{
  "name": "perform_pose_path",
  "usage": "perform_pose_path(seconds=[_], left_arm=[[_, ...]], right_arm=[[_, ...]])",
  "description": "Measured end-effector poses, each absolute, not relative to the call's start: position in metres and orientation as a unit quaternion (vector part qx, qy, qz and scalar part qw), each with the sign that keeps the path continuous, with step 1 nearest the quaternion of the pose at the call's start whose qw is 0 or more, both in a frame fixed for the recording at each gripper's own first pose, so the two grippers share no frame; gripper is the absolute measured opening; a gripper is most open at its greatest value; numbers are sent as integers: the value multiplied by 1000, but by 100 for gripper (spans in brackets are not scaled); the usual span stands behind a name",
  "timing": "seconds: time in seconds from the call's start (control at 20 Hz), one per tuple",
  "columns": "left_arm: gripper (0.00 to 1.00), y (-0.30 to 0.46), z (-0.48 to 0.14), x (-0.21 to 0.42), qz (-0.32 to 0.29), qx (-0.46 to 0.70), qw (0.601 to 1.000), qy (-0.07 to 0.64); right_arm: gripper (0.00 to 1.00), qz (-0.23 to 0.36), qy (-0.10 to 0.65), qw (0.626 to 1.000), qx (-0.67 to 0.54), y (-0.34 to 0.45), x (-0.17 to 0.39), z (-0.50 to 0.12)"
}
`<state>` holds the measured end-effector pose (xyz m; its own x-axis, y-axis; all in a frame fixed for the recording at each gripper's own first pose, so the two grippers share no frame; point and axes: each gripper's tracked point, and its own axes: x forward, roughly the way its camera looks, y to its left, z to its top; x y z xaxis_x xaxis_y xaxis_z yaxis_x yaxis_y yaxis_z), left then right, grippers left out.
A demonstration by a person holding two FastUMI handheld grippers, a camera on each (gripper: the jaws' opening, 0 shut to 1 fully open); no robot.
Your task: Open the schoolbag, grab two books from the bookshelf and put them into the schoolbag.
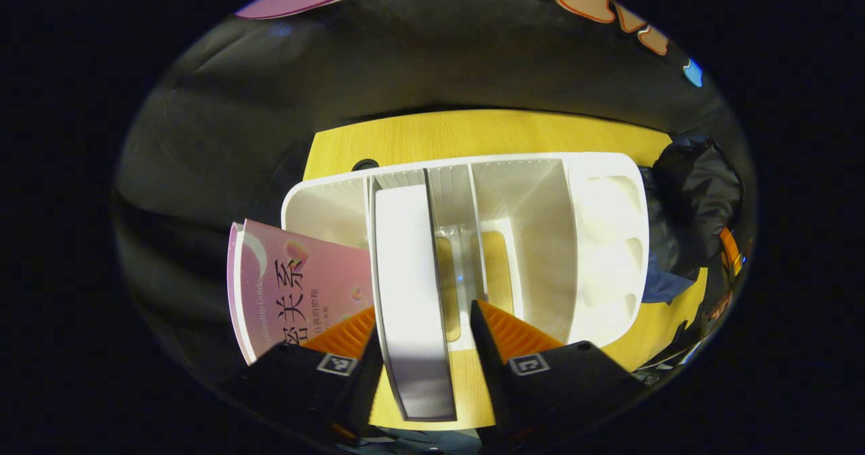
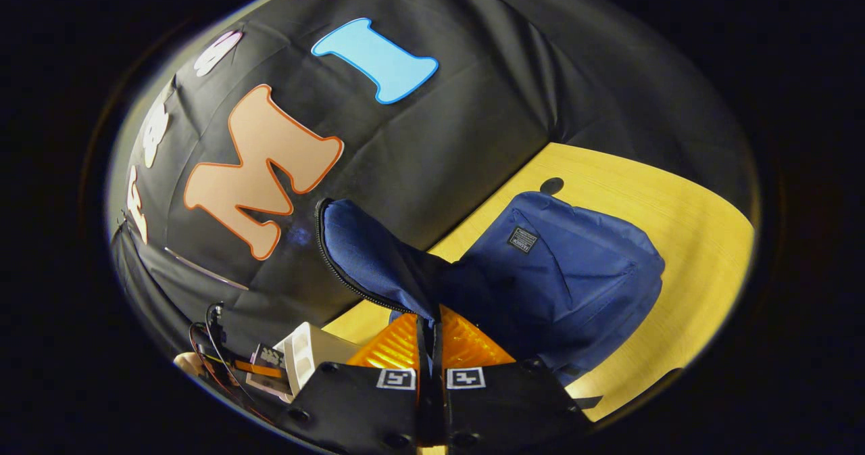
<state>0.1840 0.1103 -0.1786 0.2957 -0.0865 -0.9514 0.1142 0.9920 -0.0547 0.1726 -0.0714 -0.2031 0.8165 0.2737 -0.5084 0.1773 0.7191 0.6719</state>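
A white bookshelf (image 1: 608,238) stands on the yellow table, seen from above in the left gripper view. A white book (image 1: 409,286) stands upright in one of its slots. My left gripper (image 1: 422,320) is open, one finger on each side of this book, with a gap on the right. A pink book (image 1: 297,286) leans at the shelf's left end. In the right gripper view the blue schoolbag (image 2: 574,272) lies on the table. My right gripper (image 2: 430,320) is shut on its zippered flap (image 2: 365,252) and holds it lifted.
The schoolbag's dark bulk (image 1: 696,198) sits just right of the shelf. In the right gripper view a corner of the bookshelf (image 2: 307,357) and the other gripper (image 2: 236,367) with its cables appear at lower left. Bare yellow tabletop (image 2: 696,252) lies beyond the bag.
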Motion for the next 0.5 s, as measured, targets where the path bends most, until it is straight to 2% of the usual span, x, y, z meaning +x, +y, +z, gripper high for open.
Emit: perform_pose_path(seconds=[0.05, 0.25, 0.5], left_arm=[[39, 104, -177, 182, -73, 4, 802, 593], [34, 103, -181, 185, -85, 12, 806, 585], [33, 108, -173, 188, -91, 16, 818, 568]], right_arm=[[5, 28, 302, 877, 372, -72, 173, -203], [3, 29, 303, 877, 371, -71, 172, -203], [3, 28, 302, 877, 372, -73, 172, -202]])
